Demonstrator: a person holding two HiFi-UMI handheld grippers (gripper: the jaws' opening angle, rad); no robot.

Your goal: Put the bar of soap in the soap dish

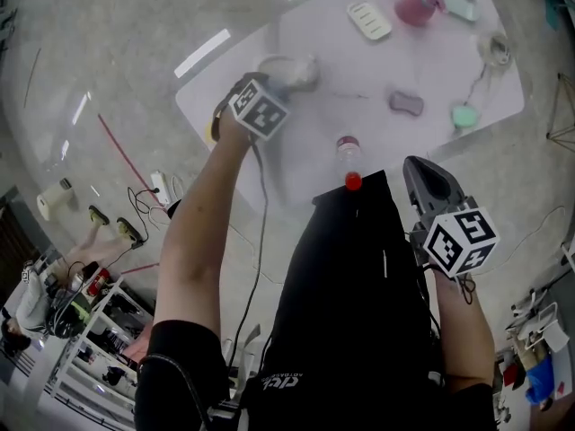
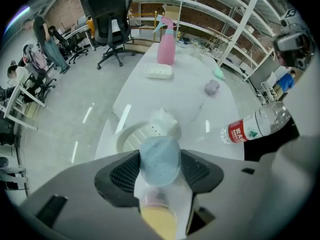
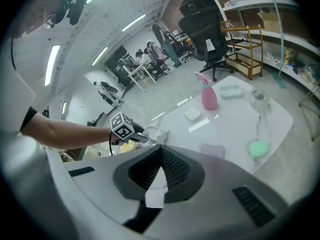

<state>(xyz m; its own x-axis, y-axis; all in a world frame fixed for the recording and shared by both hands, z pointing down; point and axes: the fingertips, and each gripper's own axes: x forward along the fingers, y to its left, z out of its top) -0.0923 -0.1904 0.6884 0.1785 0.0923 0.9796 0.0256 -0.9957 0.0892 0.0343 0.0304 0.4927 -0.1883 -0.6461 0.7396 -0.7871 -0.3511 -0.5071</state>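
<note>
I'm counting two bars of soap: one pale blue oval bar (image 2: 160, 156) and one mauve waisted bar (image 1: 406, 103). Two white plastic soap dishes are showing: one slotted dish (image 1: 292, 68) and one ridged rectangular dish (image 1: 369, 20). Singles are sitting around them: pink spray bottle (image 1: 415, 7), pale teal rectangular tray (image 1: 460, 5), mint-green round lump (image 1: 464, 115), clear water bottle with red cap (image 1: 349, 155), clear round piece on a thin cord (image 1: 493, 50). One white table (image 1: 341, 52) is carrying the lot. Two grey handheld grippers are showing: left gripper (image 2: 160, 154) and right gripper (image 3: 157, 176).

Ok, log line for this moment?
left gripper: shut on blue soap bar | position: near white soap dish, not in it | right gripper: shut, empty
</note>
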